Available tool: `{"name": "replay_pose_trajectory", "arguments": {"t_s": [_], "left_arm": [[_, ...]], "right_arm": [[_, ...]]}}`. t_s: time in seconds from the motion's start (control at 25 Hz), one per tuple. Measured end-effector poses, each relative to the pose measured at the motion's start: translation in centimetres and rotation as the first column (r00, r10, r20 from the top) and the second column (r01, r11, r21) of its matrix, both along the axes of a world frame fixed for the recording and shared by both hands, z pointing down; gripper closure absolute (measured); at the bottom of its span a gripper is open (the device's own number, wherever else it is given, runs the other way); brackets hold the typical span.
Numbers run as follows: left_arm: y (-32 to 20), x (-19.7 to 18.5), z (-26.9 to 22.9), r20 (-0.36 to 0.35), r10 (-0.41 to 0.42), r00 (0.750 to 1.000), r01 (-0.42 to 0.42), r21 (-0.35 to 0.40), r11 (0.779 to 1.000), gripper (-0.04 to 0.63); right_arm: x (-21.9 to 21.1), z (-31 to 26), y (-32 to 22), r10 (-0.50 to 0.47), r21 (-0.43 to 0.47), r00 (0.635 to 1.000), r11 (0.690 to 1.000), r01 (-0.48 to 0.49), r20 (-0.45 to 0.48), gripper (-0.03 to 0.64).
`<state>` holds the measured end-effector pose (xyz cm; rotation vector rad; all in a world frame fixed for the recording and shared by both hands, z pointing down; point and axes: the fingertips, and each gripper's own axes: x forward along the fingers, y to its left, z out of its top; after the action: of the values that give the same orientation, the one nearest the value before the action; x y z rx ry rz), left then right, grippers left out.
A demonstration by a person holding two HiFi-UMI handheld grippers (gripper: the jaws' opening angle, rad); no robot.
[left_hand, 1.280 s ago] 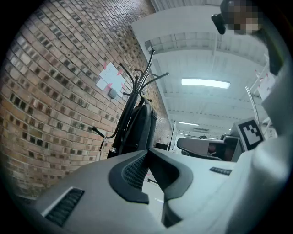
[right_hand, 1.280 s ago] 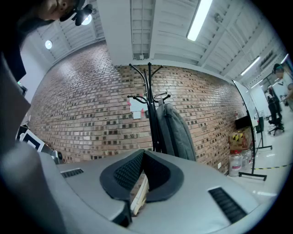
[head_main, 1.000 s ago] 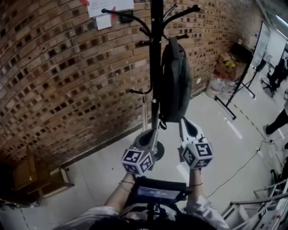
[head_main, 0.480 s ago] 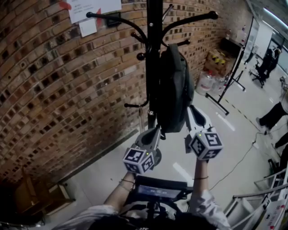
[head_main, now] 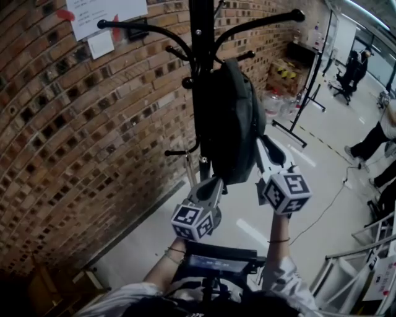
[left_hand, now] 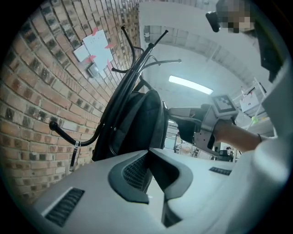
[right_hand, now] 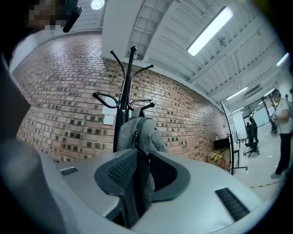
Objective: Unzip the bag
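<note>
A dark grey backpack (head_main: 234, 121) hangs from a hook of the black coat rack (head_main: 201, 74) in front of the brick wall. My left gripper (head_main: 215, 181) sits under the bag with its jaw tips closed together on the bag's bottom edge (left_hand: 147, 151). My right gripper (head_main: 262, 141) is at the bag's right side, low down. Its jaws are opening, and a dark strip of the bag (right_hand: 136, 183) runs down between the pads, lying along the left pad. The grey bag (right_hand: 147, 132) rises just beyond those jaws.
Papers (head_main: 105, 12) are pinned on the brick wall at upper left. Behind the bag to the right stand a black floor stand (head_main: 306, 93), cardboard boxes (head_main: 284, 71) and water bottles (head_main: 275, 102). A person (head_main: 377, 139) stands at the right edge. A cable (head_main: 328, 204) crosses the floor.
My right gripper has moved up from the bag's bottom along its right side. The head view has shifted, so the rack and bag look nearer. The left gripper stays at the bag's bottom.
</note>
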<state>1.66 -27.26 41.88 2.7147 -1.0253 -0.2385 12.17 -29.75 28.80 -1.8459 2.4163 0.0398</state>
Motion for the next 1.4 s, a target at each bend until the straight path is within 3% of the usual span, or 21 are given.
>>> {"name": "replay_pose_trajectory", "arguments": {"t_s": [0.24,0.4,0.8,1.16,1.4], "left_arm": [[-0.1,0.4,0.1,-0.029,-0.004,1.000,0.004,-0.013,1.000,0.588],[-0.1,0.2,0.3,-0.031,-0.033,0.999,0.032,-0.023,0.999,0.588],[0.3,-0.1,0.3,-0.042,-0.108,0.993,0.106,-0.051,0.993,0.588],[0.1,-0.4,0.1,-0.053,-0.147,0.988,0.144,-0.054,0.988,0.588],[0.2,-0.7,0.3,-0.047,-0.157,0.986,0.155,-0.056,0.986,0.588]], "right_arm": [[-0.1,0.2,0.5,0.020,-0.019,0.996,1.000,-0.022,-0.085,0.591],[-1.0,-0.2,1.3,-0.033,-0.041,0.998,0.999,0.031,-0.047,0.610],[-1.1,0.3,1.0,-0.131,-0.091,0.990,0.988,0.125,-0.060,0.615],[-1.5,0.2,0.3,-0.127,-0.095,0.983,0.989,0.115,-0.130,0.618],[-1.3,0.8,0.4,-0.104,-0.093,0.995,0.990,0.103,-0.008,0.618]]}}
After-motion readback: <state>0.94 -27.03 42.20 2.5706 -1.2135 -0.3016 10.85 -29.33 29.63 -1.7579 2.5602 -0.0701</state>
